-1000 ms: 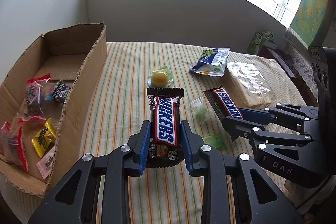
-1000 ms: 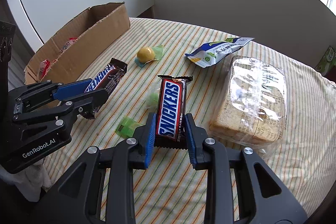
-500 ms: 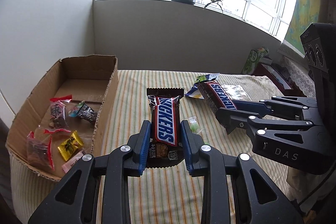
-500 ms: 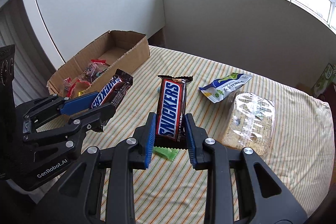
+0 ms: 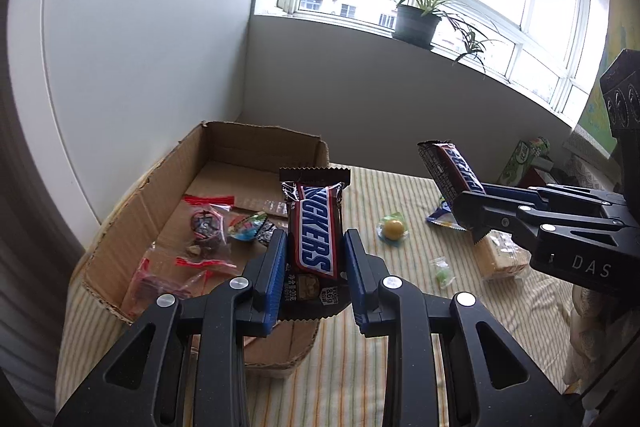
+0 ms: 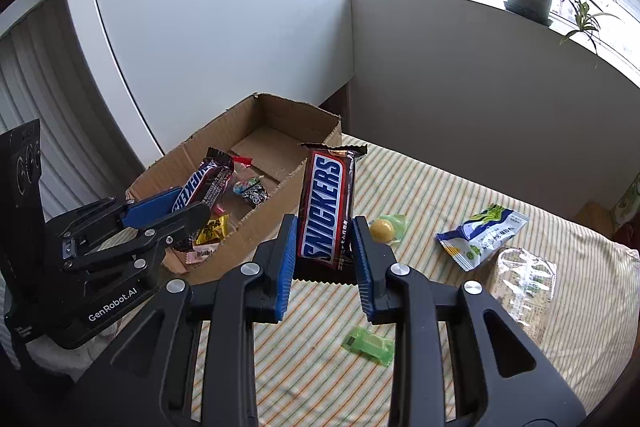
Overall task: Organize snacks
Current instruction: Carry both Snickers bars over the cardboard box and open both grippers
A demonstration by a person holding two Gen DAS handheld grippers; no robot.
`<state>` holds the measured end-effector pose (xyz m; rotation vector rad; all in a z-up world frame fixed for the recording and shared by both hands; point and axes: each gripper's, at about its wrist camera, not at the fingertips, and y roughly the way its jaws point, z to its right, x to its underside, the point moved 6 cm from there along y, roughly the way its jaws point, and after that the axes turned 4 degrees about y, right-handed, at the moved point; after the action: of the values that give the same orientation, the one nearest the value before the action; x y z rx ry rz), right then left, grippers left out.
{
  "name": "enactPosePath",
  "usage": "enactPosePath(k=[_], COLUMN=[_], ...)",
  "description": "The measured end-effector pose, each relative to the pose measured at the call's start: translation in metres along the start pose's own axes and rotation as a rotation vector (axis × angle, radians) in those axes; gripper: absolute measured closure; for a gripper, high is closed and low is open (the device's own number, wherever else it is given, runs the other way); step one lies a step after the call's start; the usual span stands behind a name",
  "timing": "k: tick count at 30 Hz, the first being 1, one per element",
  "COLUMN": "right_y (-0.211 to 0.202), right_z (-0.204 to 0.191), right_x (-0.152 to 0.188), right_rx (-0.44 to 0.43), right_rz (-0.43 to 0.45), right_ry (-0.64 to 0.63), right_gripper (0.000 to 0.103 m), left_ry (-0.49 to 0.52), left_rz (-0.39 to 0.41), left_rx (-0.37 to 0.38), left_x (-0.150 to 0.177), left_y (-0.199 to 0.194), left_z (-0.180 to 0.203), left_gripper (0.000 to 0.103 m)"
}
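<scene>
1. Snickers bar (image 5: 314,227): brown wrapper, blue-and-white lettering.
2. Tablecloth (image 6: 460,195): cream, green-orange stripes.
3. Cardboard box (image 6: 256,223): plain tan.
4. Candy (image 6: 381,229) at the bar's 3 o'clock: yellow.

The cardboard box (image 5: 168,195) sat at the left of the striped table (image 6: 440,195), with small wrapped sweets (image 5: 208,223) inside; right of the box lay a round sweet (image 6: 382,229); farther right lay a snack pouch (image 6: 480,235); near of the pouch sat a bagged loaf (image 6: 524,283); a small flat packet (image 6: 368,343) lay nearest; on the far sill stood a potted plant (image 5: 416,23).
</scene>
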<state>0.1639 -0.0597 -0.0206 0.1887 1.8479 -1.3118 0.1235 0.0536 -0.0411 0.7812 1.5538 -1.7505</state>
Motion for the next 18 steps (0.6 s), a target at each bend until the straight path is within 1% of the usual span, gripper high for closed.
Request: enactPosePath(k=[9, 18], right_y=[0.049, 0.104], right_z=[-0.031, -0.043], right_x=[-0.034, -0.048], right_rx=[-0.009, -0.009], right_rz=[-0.018, -0.062], right_ry=[-0.057, -0.073], right_gripper=[0.075, 0.075], left_ry=[-0.041, -0.049], left_rz=[-0.029, -0.051], left_rx=[-0.066, -0.079], left_x=[0.010, 0.015], left_y=[0.006, 0.010], left_z=[-0.042, -0.059], left_gripper=[0.076, 0.076])
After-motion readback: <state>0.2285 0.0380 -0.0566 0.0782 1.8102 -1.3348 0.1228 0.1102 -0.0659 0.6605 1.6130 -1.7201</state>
